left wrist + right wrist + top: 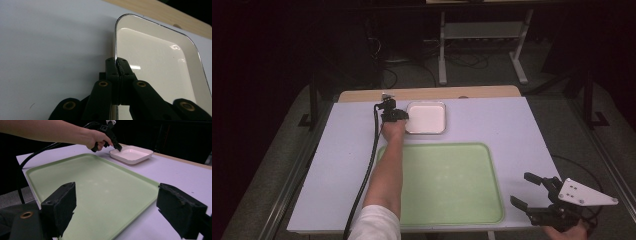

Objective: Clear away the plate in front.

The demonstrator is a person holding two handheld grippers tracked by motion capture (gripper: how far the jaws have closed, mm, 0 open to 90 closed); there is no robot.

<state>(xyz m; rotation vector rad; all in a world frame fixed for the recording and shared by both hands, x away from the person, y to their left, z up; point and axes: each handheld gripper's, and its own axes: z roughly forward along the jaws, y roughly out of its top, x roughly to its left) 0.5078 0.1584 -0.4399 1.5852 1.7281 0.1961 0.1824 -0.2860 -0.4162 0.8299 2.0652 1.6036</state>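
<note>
- The room [272, 45] around the table is dark; a pale metal stand [482, 40] and loose cables lie on the grey floor [492, 70] behind the far edge.
- The table [512, 130] has a pale lilac-white top, matt and bare, with a strip of wood [427, 93] showing along its far side and dark rails down each flank.
- A green tray [447, 185] lies flat on the near half, its long axis running left to right across the table, corners rounded, rim low.
- The dish [427, 117] — white, shallow, almost square with rounded corners and a thin metallic rim — sits on the table just beyond the tray's far left corner, apart from it. It lies flat and opens upward; it has no clear long axis, and its sides run square with the table edges.
- No brand, label or writing can be read on the dish, the tray or the grippers.
- The left gripper [401, 116], held at the end of an outstretched forearm, points at the dish's left edge; in the left gripper view its jaws are pinched tight on that rim, one inside the dish and one outside.
- The right gripper [526, 190] hovers by the tray's near right corner, well away from the dish — jaws spread wide, nothing between them.
</note>
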